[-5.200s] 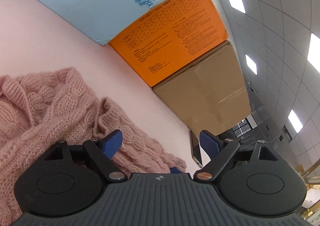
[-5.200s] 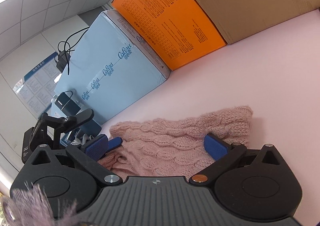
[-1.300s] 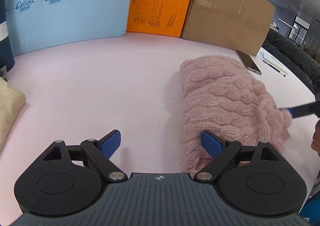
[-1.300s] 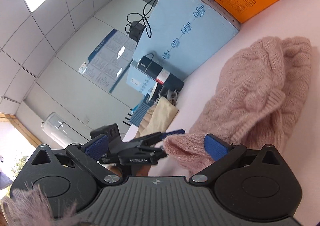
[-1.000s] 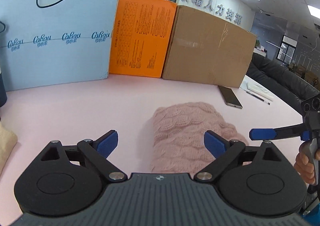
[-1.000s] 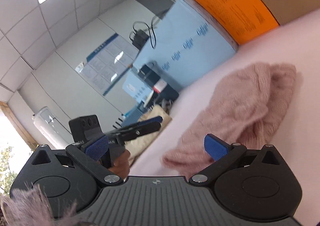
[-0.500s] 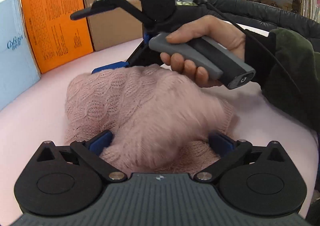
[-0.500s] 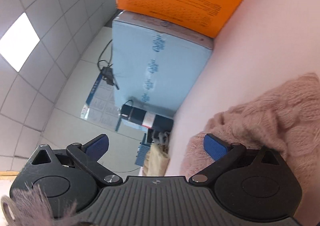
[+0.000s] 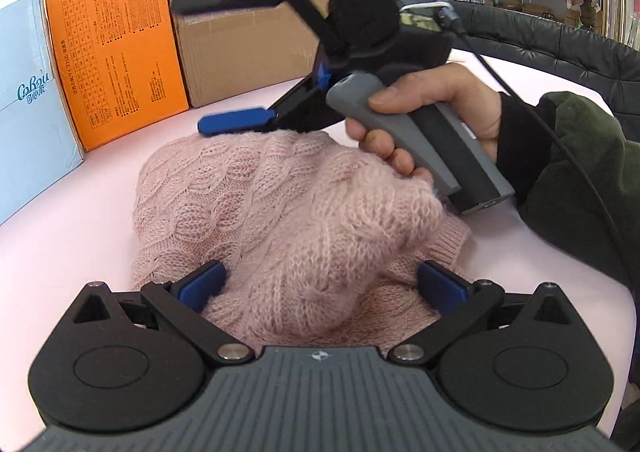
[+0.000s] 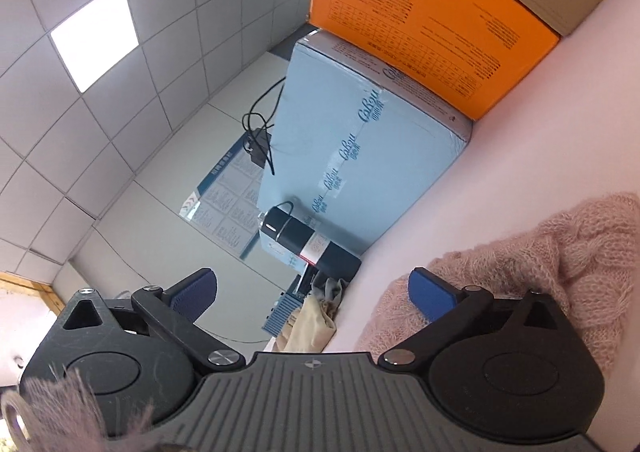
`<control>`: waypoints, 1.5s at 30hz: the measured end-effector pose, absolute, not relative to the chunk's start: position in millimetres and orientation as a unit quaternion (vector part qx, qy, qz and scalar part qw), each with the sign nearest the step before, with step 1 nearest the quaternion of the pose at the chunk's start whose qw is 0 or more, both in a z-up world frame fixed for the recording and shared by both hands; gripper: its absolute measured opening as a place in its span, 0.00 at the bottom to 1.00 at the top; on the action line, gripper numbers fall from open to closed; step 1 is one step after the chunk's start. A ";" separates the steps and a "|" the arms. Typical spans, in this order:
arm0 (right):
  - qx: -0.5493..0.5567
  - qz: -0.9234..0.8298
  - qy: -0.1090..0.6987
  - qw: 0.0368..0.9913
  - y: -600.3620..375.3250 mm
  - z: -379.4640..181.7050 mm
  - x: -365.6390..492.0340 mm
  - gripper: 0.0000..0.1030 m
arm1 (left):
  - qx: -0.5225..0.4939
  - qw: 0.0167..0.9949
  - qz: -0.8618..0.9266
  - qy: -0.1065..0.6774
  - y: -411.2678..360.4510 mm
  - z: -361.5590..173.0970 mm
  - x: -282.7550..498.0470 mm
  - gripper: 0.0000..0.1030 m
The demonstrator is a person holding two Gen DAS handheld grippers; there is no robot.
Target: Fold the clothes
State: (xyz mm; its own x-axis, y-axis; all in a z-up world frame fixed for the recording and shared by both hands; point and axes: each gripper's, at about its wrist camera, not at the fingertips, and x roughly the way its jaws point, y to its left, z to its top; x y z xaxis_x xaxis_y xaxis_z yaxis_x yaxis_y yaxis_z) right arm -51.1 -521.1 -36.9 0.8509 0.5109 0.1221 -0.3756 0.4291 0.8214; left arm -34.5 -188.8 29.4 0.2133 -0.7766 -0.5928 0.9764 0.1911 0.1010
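Left gripper (image 9: 320,284): jaws spread wide over the near end of the pink cable-knit sweater (image 9: 280,211); wool bulges between the blue pads, but no pinch is seen.
Right gripper (image 9: 228,59): jaws are opening; nothing is gripped, the lower blue finger lying just above the sweater's far end.
Sweater: bundled into a compact roll on the pink tabletop (image 9: 80,219), near its right edge, well short of the boxes along the back edge.
Step in hand: the fold is judged nearly done, with the bundle being pressed or tidied.
Next move: a loose lump on top is likely to need flattening, or both tools lifting clear.
Left pose: tilted downward at the bundle.
Right hand (image 9: 432,119): wrapped round the grey handle, knuckles brushing the wool; tool aimed roughly level.
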 end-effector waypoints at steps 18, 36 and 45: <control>0.460 0.323 0.104 0.820 -470.1 -40.0 -104.7 1.00 | 0.244 0.727 -0.618 0.175 -140.6 37.6 -46.4 1.00; 0.434 0.056 0.145 0.887 -519.9 -35.7 -174.3 1.00 | -0.095 0.736 -0.513 0.431 -52.7 44.3 94.9 1.00; 0.376 0.038 0.218 0.900 -517.4 -33.1 -137.8 1.00 | -0.105 0.695 -0.551 0.450 -82.5 36.2 106.9 1.00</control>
State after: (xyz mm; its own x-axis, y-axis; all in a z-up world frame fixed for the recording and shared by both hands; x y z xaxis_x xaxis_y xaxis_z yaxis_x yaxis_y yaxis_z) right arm -137.8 -517.4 -33.1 0.9017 0.2321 -0.3647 0.0964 0.7144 0.6931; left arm 106.9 -82.5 36.2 -0.0118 -0.8598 -0.5105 0.6716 0.3714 -0.6411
